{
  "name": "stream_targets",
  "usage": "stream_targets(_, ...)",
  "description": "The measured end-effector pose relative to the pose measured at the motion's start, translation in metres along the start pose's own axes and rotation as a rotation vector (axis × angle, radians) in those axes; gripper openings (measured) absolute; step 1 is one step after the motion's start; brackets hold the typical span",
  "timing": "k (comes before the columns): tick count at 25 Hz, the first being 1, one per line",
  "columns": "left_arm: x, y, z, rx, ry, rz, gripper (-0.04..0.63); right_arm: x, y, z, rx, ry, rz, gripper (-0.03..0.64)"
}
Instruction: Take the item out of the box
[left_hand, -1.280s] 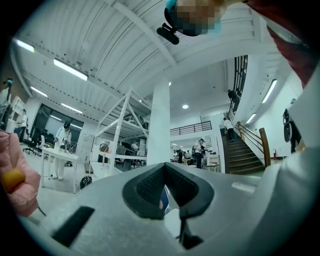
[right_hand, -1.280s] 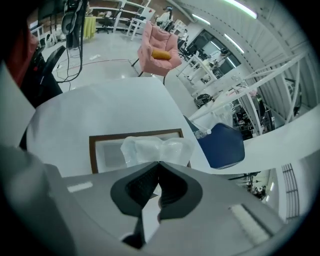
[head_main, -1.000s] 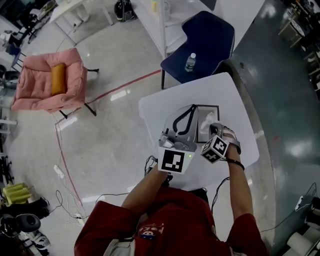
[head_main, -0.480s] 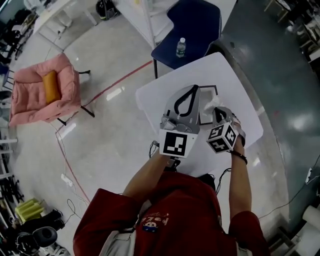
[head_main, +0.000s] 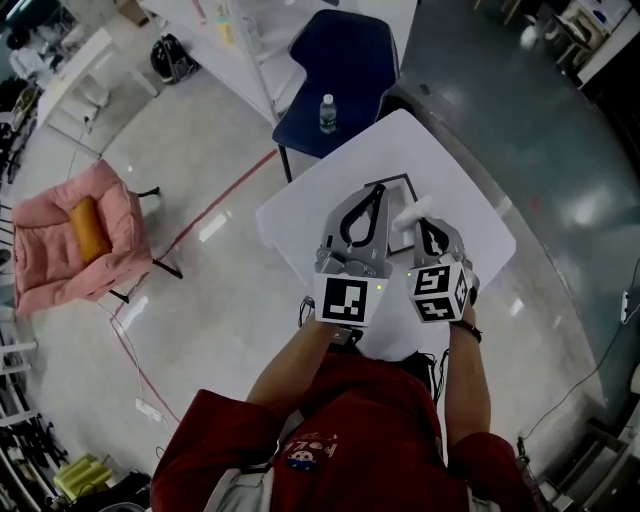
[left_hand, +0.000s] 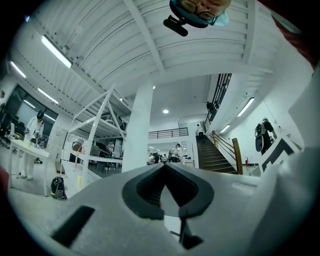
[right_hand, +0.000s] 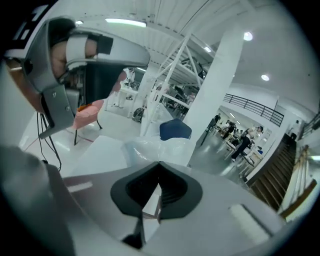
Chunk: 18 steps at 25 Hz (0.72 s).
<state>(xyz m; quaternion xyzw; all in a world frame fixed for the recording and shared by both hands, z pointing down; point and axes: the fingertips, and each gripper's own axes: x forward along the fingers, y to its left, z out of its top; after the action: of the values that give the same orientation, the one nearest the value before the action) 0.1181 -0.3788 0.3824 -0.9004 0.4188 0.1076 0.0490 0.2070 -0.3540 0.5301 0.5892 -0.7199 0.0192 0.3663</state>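
Note:
A shallow black-rimmed box (head_main: 404, 179) lies on the white table (head_main: 295, 215). My right gripper (head_main: 420, 222) hangs over the box's right half, shut on a white plastic-wrapped item (head_main: 412, 209) that sticks out past the tips. In the right gripper view the crinkled clear wrap of the item (right_hand: 160, 148) bulges just beyond the closed right gripper (right_hand: 159, 164). My left gripper (head_main: 377, 188) is held over the box's left edge, shut with nothing in it. In the left gripper view the left gripper (left_hand: 164, 165) points up and away at the hall.
A dark blue chair (head_main: 350, 60) with a water bottle (head_main: 325, 112) on its seat stands just beyond the table's far edge. A pink armchair (head_main: 75, 235) sits far left on the floor. Cables (head_main: 130, 340) and a red line (head_main: 215, 195) run across the floor.
The right gripper has risen from the box with the white item in its jaws. The left gripper stays beside it. The head camera has shifted, so the table sits higher in view.

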Motion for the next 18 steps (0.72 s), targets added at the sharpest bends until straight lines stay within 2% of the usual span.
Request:
stream_targets(5, -0.002, -0.006, 0.003, -0.006, -0.021, -0.033, 0.002, -0.020, -0.009, 0.017, 0.096, -0.077, -0.078, 0.003)
stream_targets(10, -0.005, -0.003, 0.007, -0.027, -0.036, -0.031, 0.002, -0.041, -0.020, 0.033, 0.175, -0.160, -0.129, 0.003)
stream_targets(14, -0.006, -0.018, 0.011, 0.000, -0.029, -0.056, 0.002, -0.065, -0.035, 0.044, 0.232, -0.240, -0.175, 0.002)
stream_targets(18, -0.013, -0.032, 0.016, -0.009, -0.016, -0.062, 0.002, -0.093, -0.044, 0.055, 0.288, -0.327, -0.220, 0.003)
